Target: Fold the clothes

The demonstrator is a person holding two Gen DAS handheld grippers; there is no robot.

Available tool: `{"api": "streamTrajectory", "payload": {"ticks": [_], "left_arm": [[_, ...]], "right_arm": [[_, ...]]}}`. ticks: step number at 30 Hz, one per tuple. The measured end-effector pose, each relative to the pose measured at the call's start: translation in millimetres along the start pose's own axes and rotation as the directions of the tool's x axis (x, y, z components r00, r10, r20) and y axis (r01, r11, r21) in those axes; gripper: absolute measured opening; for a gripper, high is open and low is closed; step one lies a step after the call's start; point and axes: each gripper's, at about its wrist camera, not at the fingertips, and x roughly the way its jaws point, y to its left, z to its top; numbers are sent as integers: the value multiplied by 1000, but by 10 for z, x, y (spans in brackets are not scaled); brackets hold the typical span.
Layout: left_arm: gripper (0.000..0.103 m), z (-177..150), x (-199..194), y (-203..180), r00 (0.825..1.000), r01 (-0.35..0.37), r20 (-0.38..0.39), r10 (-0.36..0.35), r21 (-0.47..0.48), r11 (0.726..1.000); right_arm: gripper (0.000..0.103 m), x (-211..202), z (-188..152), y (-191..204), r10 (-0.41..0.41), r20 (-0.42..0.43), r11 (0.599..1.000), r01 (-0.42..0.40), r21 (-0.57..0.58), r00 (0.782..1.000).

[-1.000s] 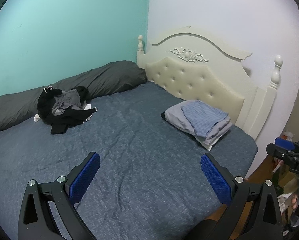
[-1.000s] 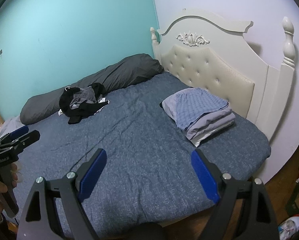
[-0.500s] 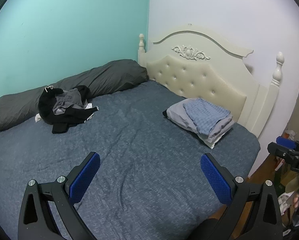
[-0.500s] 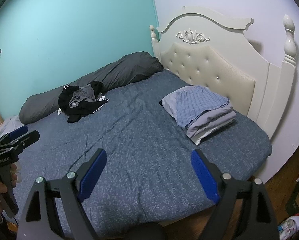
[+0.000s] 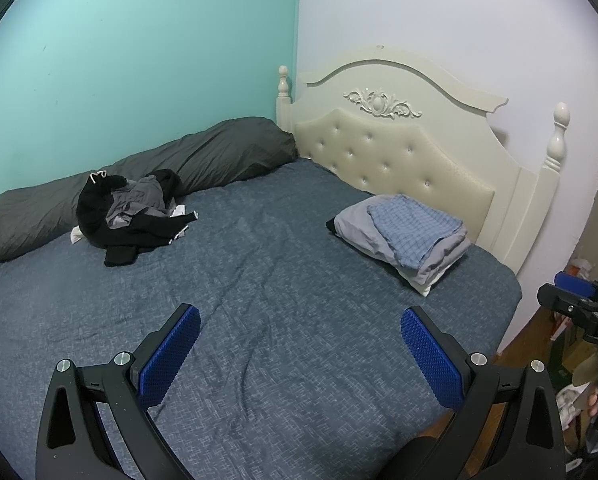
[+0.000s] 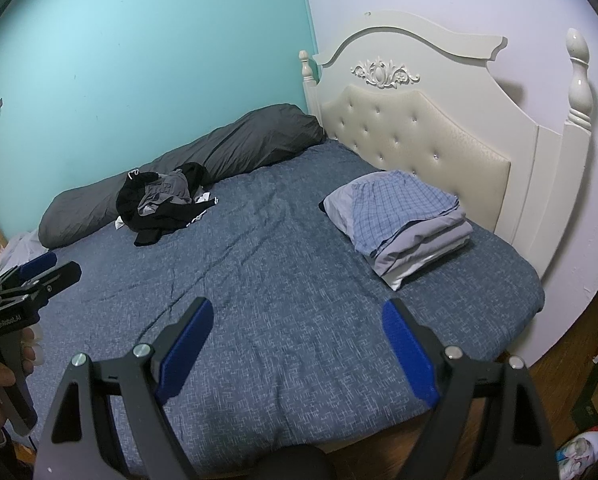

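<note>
left wrist view had drifted back slightly; both the left gripper [image 5: 300,334] and right gripper [image 6: 298,326] stayed wide open and empty over the bed [image 5: 283,280], so folding waited: unfolded clothes [image 5: 129,212] lay far left, folded stack [image 5: 409,234] near the headboard [image 5: 391,152].

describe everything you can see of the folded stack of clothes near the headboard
The folded stack of light clothes sits on the blue-grey bed cover, just in front of the cream tufted headboard. A blue checked piece lies on top, with pale grey-lavender layers beneath and a white one at the bottom. It looks like soft woven cloth, neatly squared. Neither gripper touches it.
</note>
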Motion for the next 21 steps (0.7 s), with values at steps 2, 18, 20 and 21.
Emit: {"api": "streamTrajectory", "payload": {"ticks": [2,18,20,21], "left_arm": [[103,0,1,-1,1000,0,0,0,-1,1000],[103,19,9,-33,1000,9,2,-9,10,1000],[103,22,8,-33,1000,12,3,-12,11,1000],[103,23,8,-33,1000,14,3,-14,12,1000]], "right_arm": [[87,-1,0,-4,0,0,1000,0,2,1000],[87,-3,27,-42,5,2,1000,-5,7,1000],[87,-5,21,-39,5,3,1000,-5,8,1000],[87,-4,19,-39,5,2,1000,-5,8,1000]]}}
